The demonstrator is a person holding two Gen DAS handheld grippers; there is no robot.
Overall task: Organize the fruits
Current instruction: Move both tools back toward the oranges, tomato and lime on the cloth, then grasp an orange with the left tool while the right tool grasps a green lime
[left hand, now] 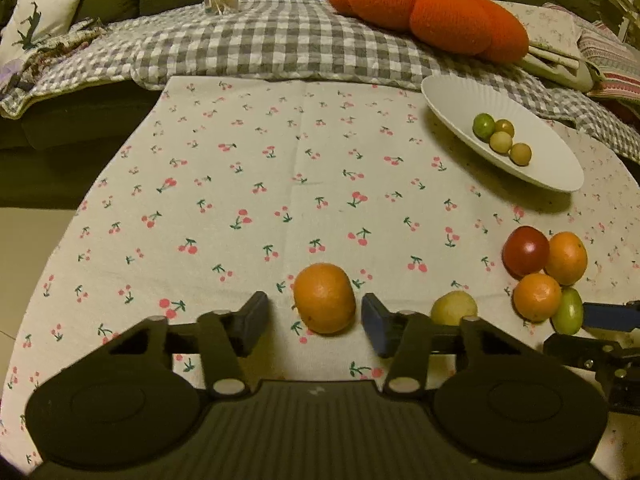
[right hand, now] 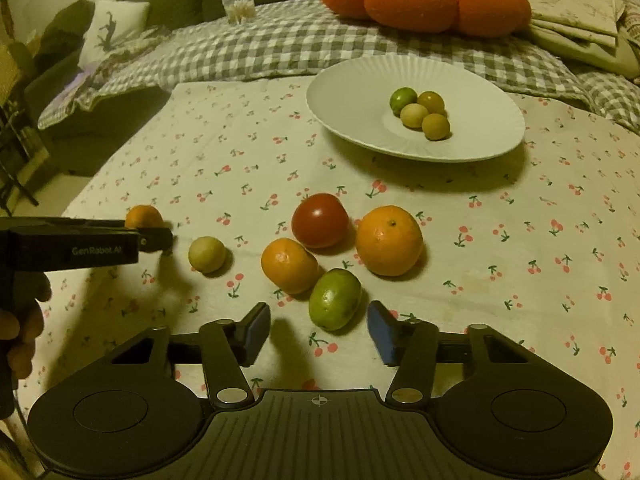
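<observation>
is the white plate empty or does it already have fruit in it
Not empty. The white plate holds four small round fruits, one green and three yellowish, clustered near its middle.

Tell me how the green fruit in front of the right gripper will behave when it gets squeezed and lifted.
The green fruit looks smooth and egg-shaped, so it may slip or roll between the fingers. It seems small and probably light. It touches an orange, which could get nudged.

Black claw (left hand: 314,320), blue finger pads (left hand: 374,320)
</observation>
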